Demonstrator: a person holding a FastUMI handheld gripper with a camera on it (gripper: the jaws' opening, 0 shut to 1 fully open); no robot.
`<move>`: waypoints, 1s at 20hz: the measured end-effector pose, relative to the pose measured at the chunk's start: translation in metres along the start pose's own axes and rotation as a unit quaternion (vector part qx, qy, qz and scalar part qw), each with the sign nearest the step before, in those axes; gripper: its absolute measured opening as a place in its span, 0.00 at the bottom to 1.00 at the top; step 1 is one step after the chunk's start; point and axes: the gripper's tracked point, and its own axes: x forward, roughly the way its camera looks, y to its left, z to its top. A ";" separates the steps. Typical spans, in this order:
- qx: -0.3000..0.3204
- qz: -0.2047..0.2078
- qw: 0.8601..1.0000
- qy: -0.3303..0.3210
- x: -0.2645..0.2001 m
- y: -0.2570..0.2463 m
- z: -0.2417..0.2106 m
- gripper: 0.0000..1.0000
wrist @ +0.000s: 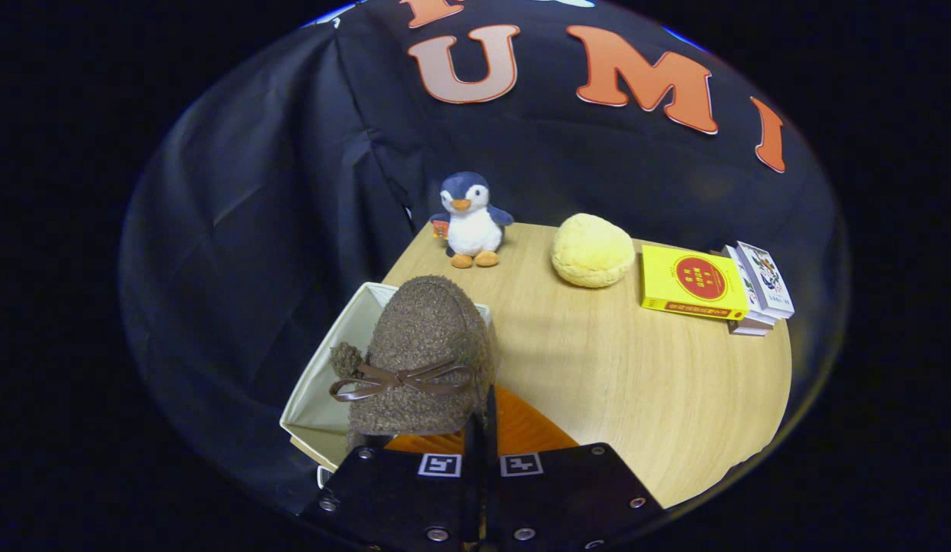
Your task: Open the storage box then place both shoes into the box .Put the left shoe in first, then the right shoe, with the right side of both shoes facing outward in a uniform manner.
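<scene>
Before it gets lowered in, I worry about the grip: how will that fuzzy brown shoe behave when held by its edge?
The brown shoe looks soft and fleecy, so it probably flexes and sags. The gripper seems shut on its edge, a thin hold, so it might swing or slip. Hanging above the open storage box, it looks light and unlikely to be damaged if it drops.

The gripper, fingers pinched on the brown shoe, hangs over the open storage box, which the shoe mostly blocks. The table beside it lies bare; penguin, bun and books crowd its far edge.
</scene>
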 end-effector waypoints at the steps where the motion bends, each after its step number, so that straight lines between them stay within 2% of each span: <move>1: 0.000 0.001 1.000 0.003 0.004 0.009 0.001 0.04; 7: 0.011 -0.007 1.000 0.026 0.036 0.043 -0.006 0.04; 13: 0.031 -0.044 0.996 0.073 0.060 0.035 -0.038 0.11; 18: 0.035 -0.020 0.996 0.085 0.055 0.040 -0.047 0.22; 20: 0.053 0.007 0.995 0.088 0.046 0.046 -0.047 0.26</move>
